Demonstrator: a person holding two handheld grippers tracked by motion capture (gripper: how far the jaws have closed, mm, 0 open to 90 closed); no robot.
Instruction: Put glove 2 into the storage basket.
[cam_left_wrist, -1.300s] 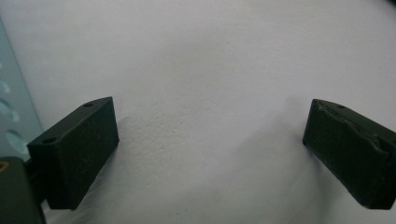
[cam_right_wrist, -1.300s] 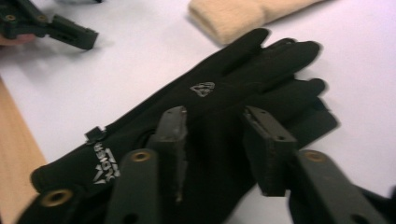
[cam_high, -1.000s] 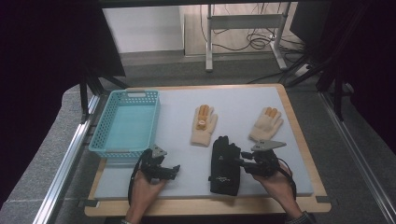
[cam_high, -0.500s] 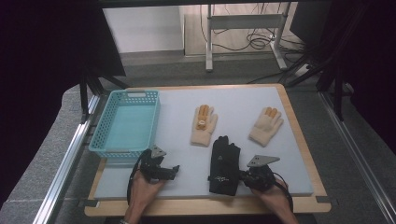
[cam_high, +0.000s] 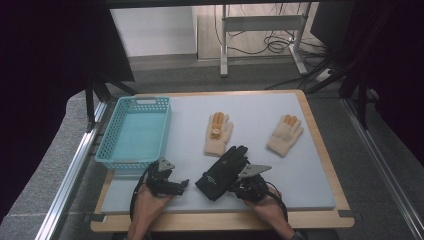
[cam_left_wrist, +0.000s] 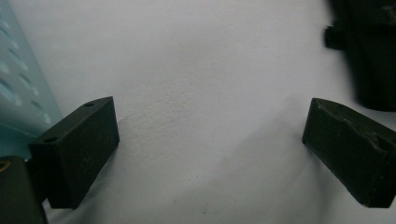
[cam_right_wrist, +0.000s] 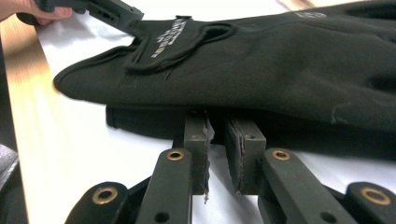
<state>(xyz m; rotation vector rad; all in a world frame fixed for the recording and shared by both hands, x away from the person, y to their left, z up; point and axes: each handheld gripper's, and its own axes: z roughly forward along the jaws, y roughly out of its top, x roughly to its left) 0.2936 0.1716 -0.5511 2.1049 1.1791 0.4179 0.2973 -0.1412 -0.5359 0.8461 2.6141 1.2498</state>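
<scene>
Right tongs (cam_right_wrist: 223, 122) nearly closed under the black glove (cam_right_wrist: 280, 70) — left tongs (cam_left_wrist: 210, 149) wide.

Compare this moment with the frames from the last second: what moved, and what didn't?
The right tool drew back toward the near table edge and swung in against the black glove; its jaws are nearly closed at the glove's edge, though a grip isn't certain. The left tool, open, both tan gloves and the basket stayed put.

Black glove (cam_high: 222, 172) lying flat near the front of a grey mat (cam_high: 310, 170), fingers pointing away, cuff nearest. Beyond, well apart, two cream gloves (cam_high: 217, 134) (cam_high: 284, 135) with orange fingertips. Left, teal basket (cam_high: 134, 131).
</scene>
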